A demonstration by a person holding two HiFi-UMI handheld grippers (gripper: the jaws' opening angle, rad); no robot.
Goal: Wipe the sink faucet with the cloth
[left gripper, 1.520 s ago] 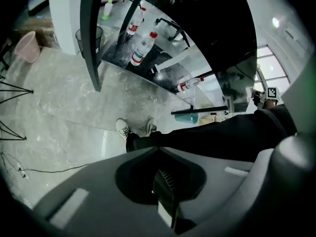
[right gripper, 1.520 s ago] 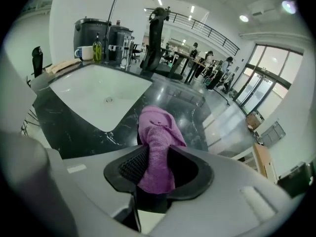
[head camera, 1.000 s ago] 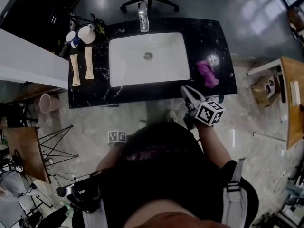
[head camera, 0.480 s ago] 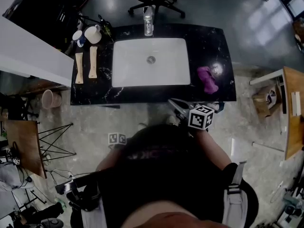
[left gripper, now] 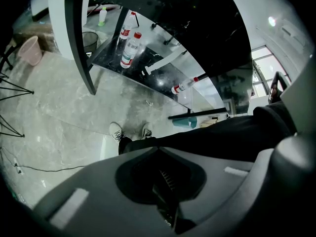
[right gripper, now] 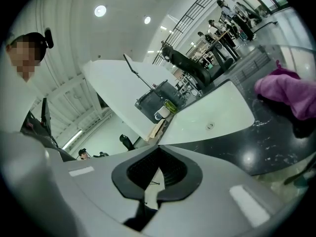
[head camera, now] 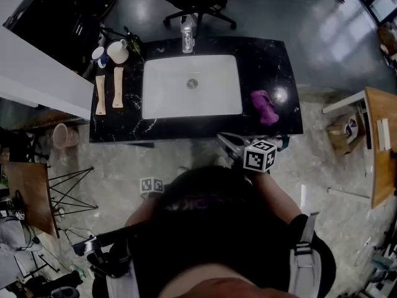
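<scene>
The crumpled purple cloth [head camera: 264, 106] lies on the black marble bench [head camera: 282, 61], just ahead-right of the right hand-held gripper [right gripper: 159, 152], whose jaws are closed and empty. The chrome faucet [head camera: 187, 33] stands farther ahead, beyond the white sink [head camera: 167, 98]. The left hand-held gripper [left gripper: 158, 152] is likewise closed and empty.

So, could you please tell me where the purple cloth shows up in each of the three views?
Head view: the purple cloth lies on the black counter, just right of the white sink.
Right gripper view: at the far right, on the counter beside the sink.
Left gripper view: not in it.
Shared landmark: the white sink, in the head and right gripper views.
</scene>
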